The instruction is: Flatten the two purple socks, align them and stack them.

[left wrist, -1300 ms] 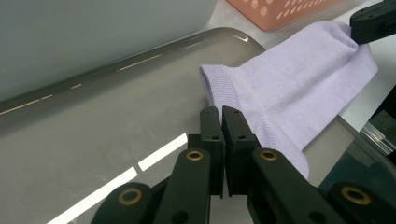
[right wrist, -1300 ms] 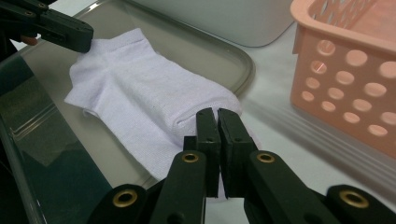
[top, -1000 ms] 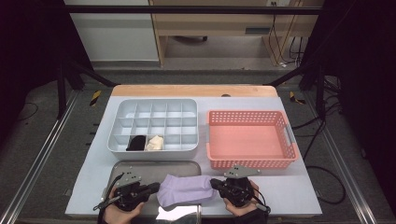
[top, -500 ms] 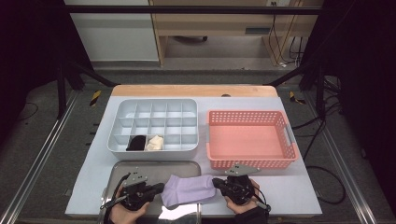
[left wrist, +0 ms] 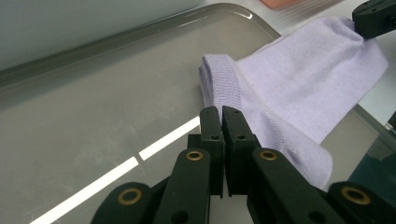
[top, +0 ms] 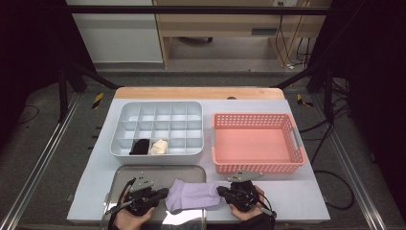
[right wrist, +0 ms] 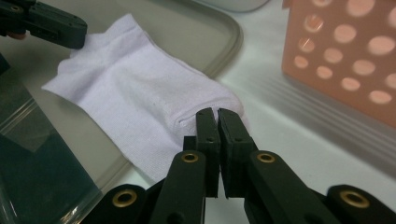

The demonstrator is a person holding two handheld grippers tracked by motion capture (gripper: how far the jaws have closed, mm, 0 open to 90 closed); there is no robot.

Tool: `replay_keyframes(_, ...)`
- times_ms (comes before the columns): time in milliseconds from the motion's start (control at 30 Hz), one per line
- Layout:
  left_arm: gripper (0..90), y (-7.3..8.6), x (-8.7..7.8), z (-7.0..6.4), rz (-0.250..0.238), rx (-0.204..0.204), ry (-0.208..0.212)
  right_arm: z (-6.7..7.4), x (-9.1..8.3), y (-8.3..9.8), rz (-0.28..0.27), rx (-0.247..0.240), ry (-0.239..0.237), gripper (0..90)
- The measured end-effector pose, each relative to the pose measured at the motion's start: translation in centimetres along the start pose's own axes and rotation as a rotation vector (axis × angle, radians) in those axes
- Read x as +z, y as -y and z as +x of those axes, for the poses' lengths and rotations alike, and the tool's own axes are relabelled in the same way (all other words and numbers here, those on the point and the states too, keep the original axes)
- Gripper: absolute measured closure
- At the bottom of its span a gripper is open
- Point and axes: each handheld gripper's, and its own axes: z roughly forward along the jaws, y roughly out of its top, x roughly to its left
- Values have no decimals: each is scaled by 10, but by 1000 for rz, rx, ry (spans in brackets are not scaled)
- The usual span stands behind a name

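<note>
Right hand-held gripper (right wrist: pixel 218 113) pinches one end of the lilac sock (top: pixel 194 195), jaws pressed tight on the fabric; left hand-held gripper (left wrist: pixel 222 111) has its jaws together at the cuff end, grip unclear. Sock lies stretched across the grey metal tray's (top: pixel 125 171) edge onto the table (top: pixel 297 196)

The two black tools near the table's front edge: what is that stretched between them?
A lilac sock, pinched at one end by the left tool and at the other by the right tool, lying partly over the grey tray; the high view shows it.
</note>
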Motion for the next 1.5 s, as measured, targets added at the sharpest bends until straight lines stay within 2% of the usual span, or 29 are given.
replay_keyframes(167, 872, 1, 1, -2, 2, 14, -13, 0, 6, 3, 24, -4, 7, 876)
replay_keyframes(367, 871, 1, 1, -2, 6, 25, -15, -2, 8, 3, 1, -11, 37, 875)
replay_keyframes(467, 866, 1, 1, -2, 2, 30, -20, -2, 12, 4, 14, -11, 49, 832)
replay_keyframes(533, 848, 1, 0, -3, -15, 32, -31, -4, 13, 5, 16, -11, 50, 809)
replay_keyframes(600, 803, 1, -2, -2, -27, 51, -52, -5, 9, 5, -8, -3, 55, 774)
replay_keyframes(700, 757, 1, -2, 0, -30, 56, -58, -7, 4, 6, -39, 11, 52, 766)
replay_keyframes(900, 697, 2, 4, -1, -6, 78, -66, -8, 14, 11, -3, 16, 38, 769)
replay_keyframes(1067, 710, 2, 7, 0, 6, 77, -45, -10, 18, 14, -3, 51, 23, 775)
replay_keyframes(1200, 767, 2, 10, -1, 24, 46, -6, -10, 19, 14, -1, 67, 17, 820)
replay_keyframes(1400, 817, 1, 8, -2, 29, 27, -12, -10, 18, 11, 18, 81, 6, 869)
replay_keyframes(1500, 829, 2, 6, -5, 12, 29, -40, -11, 18, 7, -7, 53, 62, 873)
